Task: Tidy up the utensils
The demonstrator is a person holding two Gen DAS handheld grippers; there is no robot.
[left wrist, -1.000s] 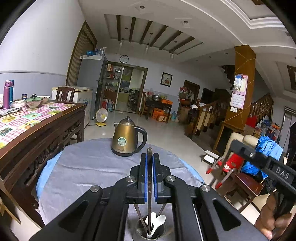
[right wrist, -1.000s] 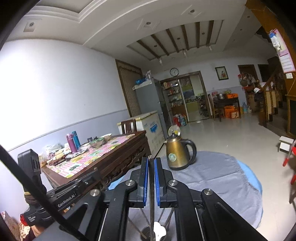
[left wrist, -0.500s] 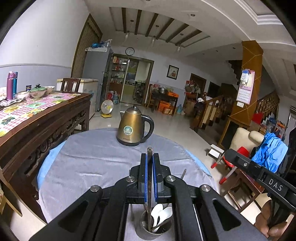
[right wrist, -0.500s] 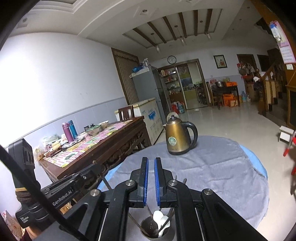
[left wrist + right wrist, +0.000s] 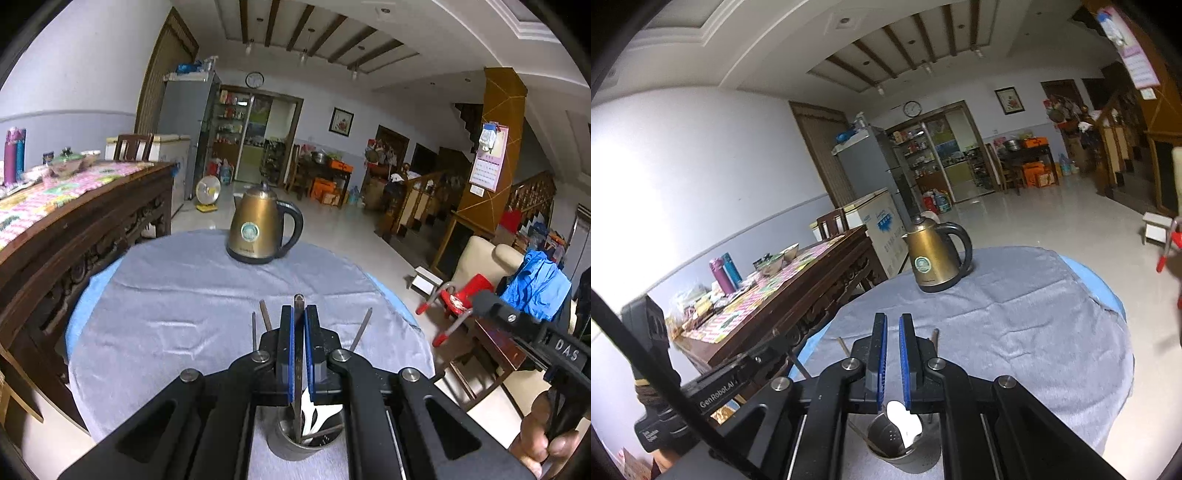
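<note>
My left gripper [image 5: 298,308] is shut on a thin metal utensil handle [image 5: 297,369] whose lower end stands inside a steel utensil cup [image 5: 304,439] on the grey cloth. The cup holds white spoons [image 5: 321,411] and several metal handles [image 5: 360,328]. In the right wrist view the same cup [image 5: 895,441] with a white spoon [image 5: 903,424] sits below my right gripper [image 5: 891,317], whose blue pads [image 5: 882,354] stand slightly apart with nothing between them.
A gold kettle [image 5: 260,229] stands at the far side of the round table [image 5: 155,325]. A carved wooden table [image 5: 74,229] with a checked cloth is at the left. A chair with blue clothes [image 5: 539,288] and a red stool [image 5: 461,299] are at the right.
Both views have tilted down toward the cup. My right gripper held a thin utensil one second ago; its pads now hold nothing. The left gripper has lowered its utensil into the cup.
</note>
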